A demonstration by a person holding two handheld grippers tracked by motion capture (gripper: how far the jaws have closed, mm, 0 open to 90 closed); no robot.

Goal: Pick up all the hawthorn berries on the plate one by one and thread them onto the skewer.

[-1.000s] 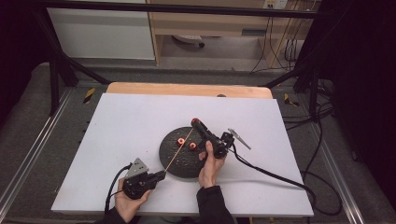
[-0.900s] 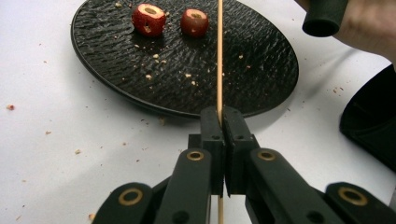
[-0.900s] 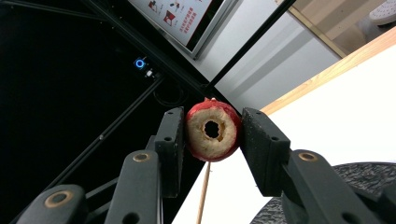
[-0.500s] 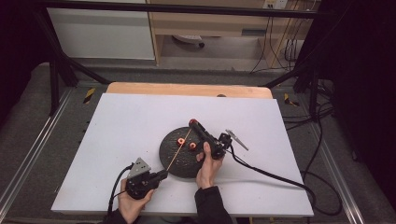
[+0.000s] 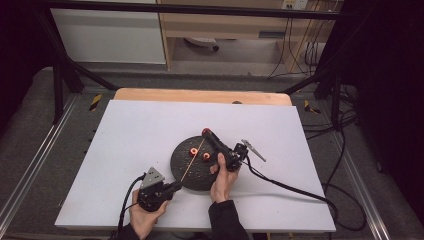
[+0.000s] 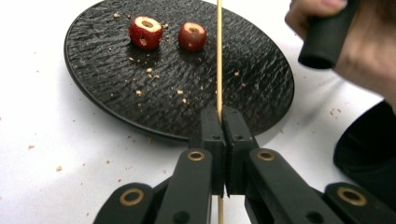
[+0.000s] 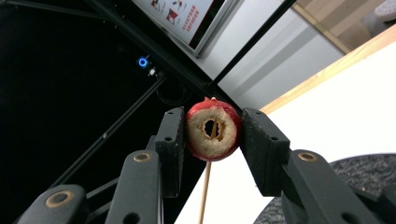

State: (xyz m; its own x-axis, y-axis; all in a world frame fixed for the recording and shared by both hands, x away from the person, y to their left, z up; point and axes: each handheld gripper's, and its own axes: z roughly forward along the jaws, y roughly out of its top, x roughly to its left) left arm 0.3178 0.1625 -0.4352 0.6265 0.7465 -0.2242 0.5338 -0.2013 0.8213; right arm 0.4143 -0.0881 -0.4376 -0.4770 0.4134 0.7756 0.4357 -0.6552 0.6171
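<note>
Looks like a lab or recording rig, not a home. Shown by a black metal frame (image 5: 65, 75) with struts around a white board (image 5: 150, 130) laid on a wooden table (image 5: 200, 95), grey carpet with floor rails (image 5: 30, 170), yellow-black tape marks (image 5: 95, 101), loose cables (image 5: 300, 50) hanging by a wooden shelf (image 5: 225, 25), a white cabinet (image 5: 110, 35), plus a blue indicator light (image 7: 143, 61) and a printed notice (image 7: 187, 14) on the frame.

A thin wooden skewer (image 6: 219, 56) slants over the black textured plate (image 6: 116, 98), its tip inside a cored red fruit piece (image 7: 213, 129) raised past the plate's far edge. Two more cored red pieces (image 6: 145, 32) lie side by side on the plate, beside the skewer.
</note>
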